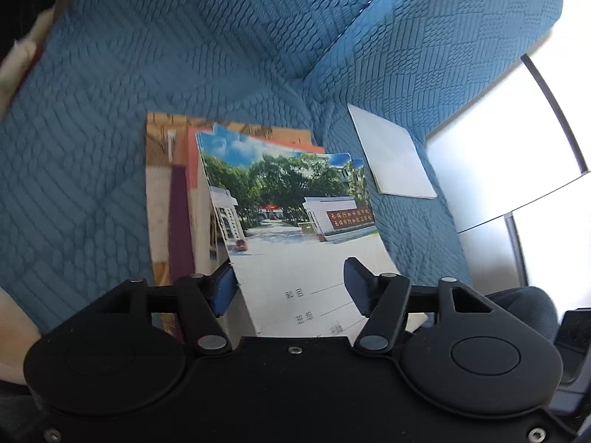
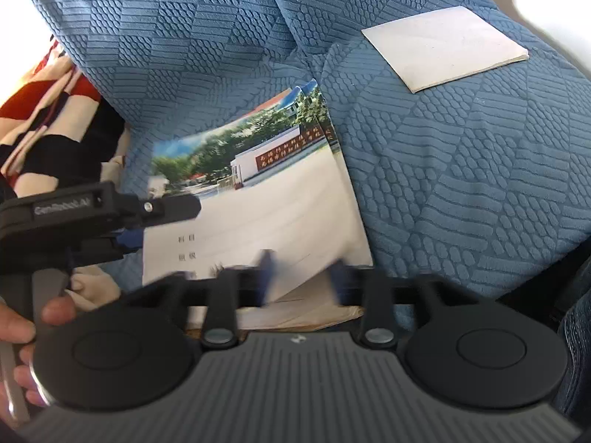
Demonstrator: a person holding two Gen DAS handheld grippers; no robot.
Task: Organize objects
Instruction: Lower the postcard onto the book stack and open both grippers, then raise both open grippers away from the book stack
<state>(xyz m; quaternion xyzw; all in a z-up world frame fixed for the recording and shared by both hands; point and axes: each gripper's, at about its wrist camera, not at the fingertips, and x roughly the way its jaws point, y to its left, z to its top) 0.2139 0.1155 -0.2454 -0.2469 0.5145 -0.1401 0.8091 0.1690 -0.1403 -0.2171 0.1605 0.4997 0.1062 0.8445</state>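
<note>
Left wrist view: I'm looking down at a blue quilted sofa cover (image 1: 184,55), and on the seat lies a stack of thin exercise books (image 1: 173,199), the top one a glossy booklet with a photo of a gate and trees on its cover (image 1: 295,214). My left gripper (image 1: 290,288) has its jaws standing apart, one blue pad at the booklet's left edge, the other over its lower right part; neither pad presses on it. The booklet's near end curls up between them. To the right, on the sofa's armrest, a flat white folded paper square (image 1: 393,162) lies well apart from the stack. Beyond it, bright pale floor.

Right wrist view: same photo-cover booklet (image 2: 266,199) dead ahead on the blue cover (image 2: 461,184), with worn page edges of the books underneath it showing at the near end. My right gripper (image 2: 301,277) is blurred, its jaws parted, straddling the booklet's near edge without clamping it. The left gripper (image 2: 162,221) comes in from the left side, a hand (image 2: 22,328) on its handle. The white paper square (image 2: 443,46) sits up on the armrest, upper right. A red, white and black striped cloth (image 2: 55,118) lies bunched at the far left.
</note>
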